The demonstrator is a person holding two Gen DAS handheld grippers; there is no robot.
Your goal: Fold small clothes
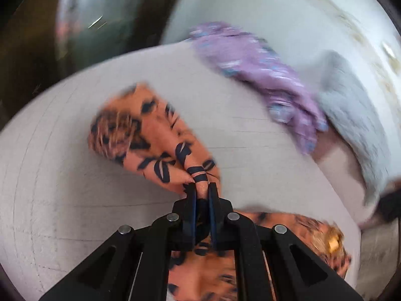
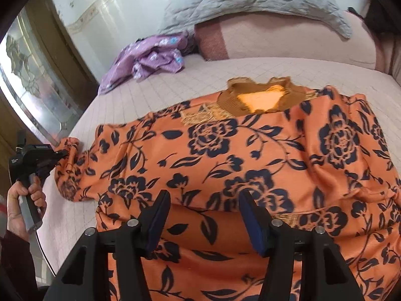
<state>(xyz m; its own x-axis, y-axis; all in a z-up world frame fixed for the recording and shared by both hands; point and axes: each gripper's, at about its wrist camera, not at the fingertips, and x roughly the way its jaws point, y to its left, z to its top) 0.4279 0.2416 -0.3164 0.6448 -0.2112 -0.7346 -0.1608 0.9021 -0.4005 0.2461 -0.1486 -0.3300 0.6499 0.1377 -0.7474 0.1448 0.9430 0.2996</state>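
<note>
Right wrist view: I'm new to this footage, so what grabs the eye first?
The orange top with dark blue flowers, spread over the pale bed. The left gripper pinches its sleeve cuff at the left edge. A crumpled purple flowered garment lies beyond, near the pillow.

Each gripper, the left gripper [image 1: 202,188] and the right gripper [image 2: 204,202], is matte black plastic with angular linkage arms, round silver pivot pins and dark blue pads [image 2: 253,222]. The bare-skinned left hand [image 2: 18,198] emerges from a dark maroon sleeve [image 2: 15,258].
</note>
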